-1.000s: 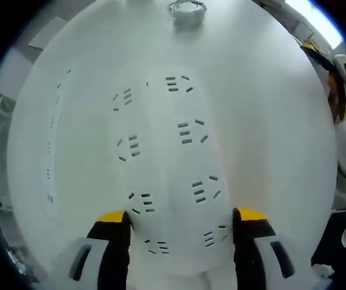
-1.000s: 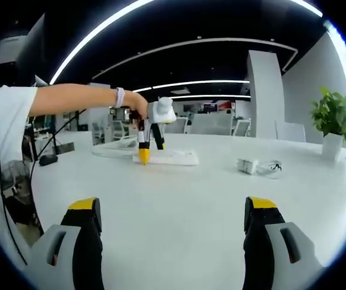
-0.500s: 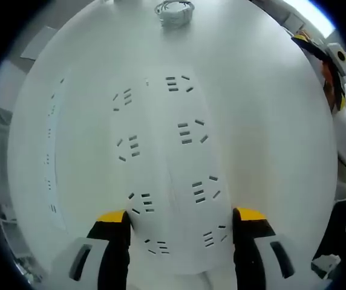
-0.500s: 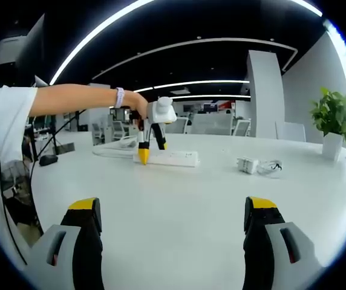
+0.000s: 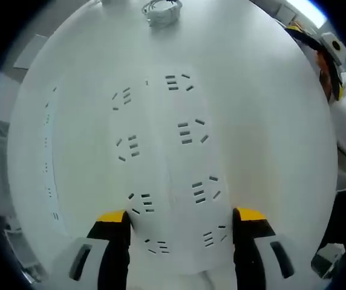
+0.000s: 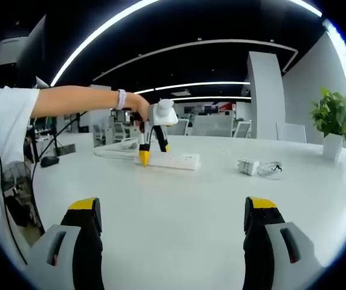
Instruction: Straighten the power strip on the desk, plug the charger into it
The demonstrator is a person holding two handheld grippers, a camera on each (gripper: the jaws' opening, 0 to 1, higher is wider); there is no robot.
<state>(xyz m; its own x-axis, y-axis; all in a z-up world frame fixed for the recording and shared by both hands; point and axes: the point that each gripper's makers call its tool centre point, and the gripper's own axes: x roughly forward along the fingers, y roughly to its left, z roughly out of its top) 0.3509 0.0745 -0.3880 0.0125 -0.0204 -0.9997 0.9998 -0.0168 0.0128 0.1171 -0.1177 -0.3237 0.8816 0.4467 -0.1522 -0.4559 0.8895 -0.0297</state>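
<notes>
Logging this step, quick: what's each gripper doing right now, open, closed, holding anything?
Left gripper: jaws astride the power strip, closed on its sides.
Right gripper: open, holding nothing, above the desk.

left close overhead, right low, distant

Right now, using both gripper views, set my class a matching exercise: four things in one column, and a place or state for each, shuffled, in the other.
Things
1. power strip
2. charger
3. potted plant
4. right gripper

Places or states
A. at the desk's far right edge
B. open, fingers wide apart above bare desk
C. lying free on the desk, coiled cable beside it
D. between the fingers of the left gripper

Pairs: 1-D, 2-C, 3-A, 4-B
</notes>
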